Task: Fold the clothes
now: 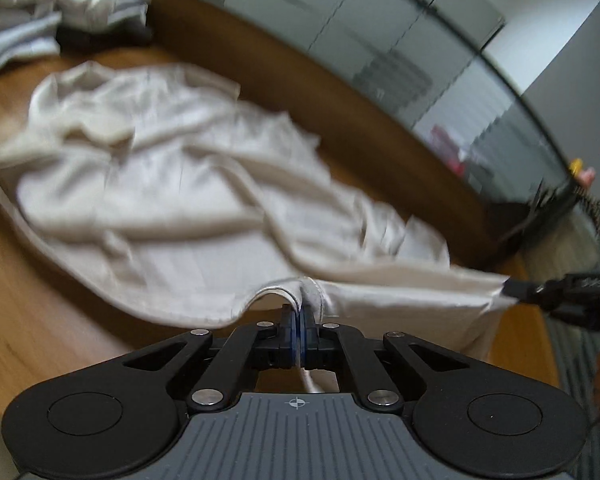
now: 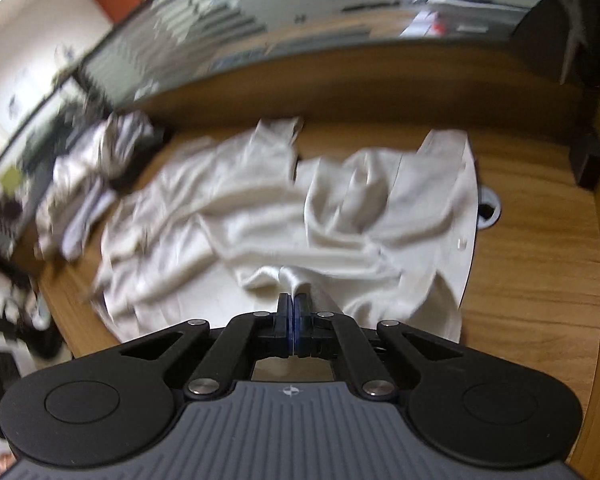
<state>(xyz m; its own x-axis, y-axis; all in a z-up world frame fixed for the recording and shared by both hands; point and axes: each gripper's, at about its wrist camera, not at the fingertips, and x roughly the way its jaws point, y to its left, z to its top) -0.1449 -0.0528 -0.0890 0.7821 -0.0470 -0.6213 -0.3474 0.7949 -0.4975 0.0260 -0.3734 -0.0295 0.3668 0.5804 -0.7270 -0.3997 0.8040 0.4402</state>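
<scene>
A cream garment [image 1: 172,184] lies crumpled and spread across the wooden table [image 1: 40,320]. My left gripper [image 1: 299,312] is shut on a raised fold of its near edge, and cloth runs between the blue pads. In the same view my right gripper [image 1: 514,289] pinches the same edge further right, with the fabric stretched between the two. The right wrist view shows the cream garment [image 2: 300,208] from the other side, with my right gripper [image 2: 293,300] shut on a bunched fold of it. Both views are blurred.
A pile of other clothes [image 1: 60,8] sits at the table's far end, and the right wrist view has the pile of clothes [image 2: 88,184] at the left. Beside the garment are a round cable grommet [image 2: 488,208] and a black box [image 2: 588,160]. Glass partitions stand behind the table.
</scene>
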